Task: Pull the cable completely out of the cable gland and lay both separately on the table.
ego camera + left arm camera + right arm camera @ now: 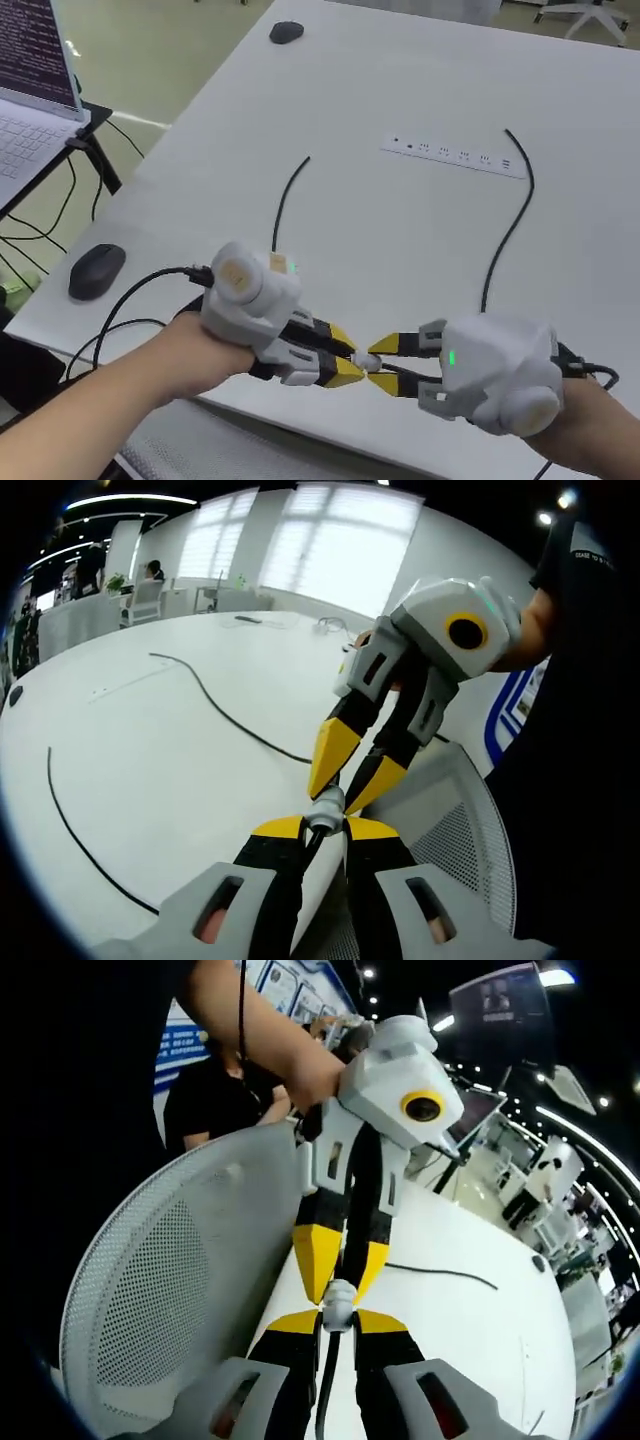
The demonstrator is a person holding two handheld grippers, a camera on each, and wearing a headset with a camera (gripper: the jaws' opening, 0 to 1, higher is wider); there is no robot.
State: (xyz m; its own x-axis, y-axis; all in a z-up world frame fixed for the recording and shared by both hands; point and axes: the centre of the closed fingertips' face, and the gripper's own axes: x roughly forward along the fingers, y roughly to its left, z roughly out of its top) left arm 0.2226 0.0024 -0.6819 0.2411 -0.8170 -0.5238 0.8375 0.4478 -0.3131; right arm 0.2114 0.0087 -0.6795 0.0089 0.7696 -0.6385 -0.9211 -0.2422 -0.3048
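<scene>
Left tool (348, 359) and right tool (386, 365) pinch the cable gland (368, 362) and its cable (402, 375) tip-to-tip over the table (400, 230) edge.

On the table (400, 230), power strip (455, 157) lies behind mouse (97, 270) (near-left edge).

The head view looks down over the table (400, 230) from 6 o'clock. The gripper views face each other closely, on the right gripper (331, 800) and left gripper (340, 1295), sharing gland (326, 818) and cable (325, 1380).
</scene>
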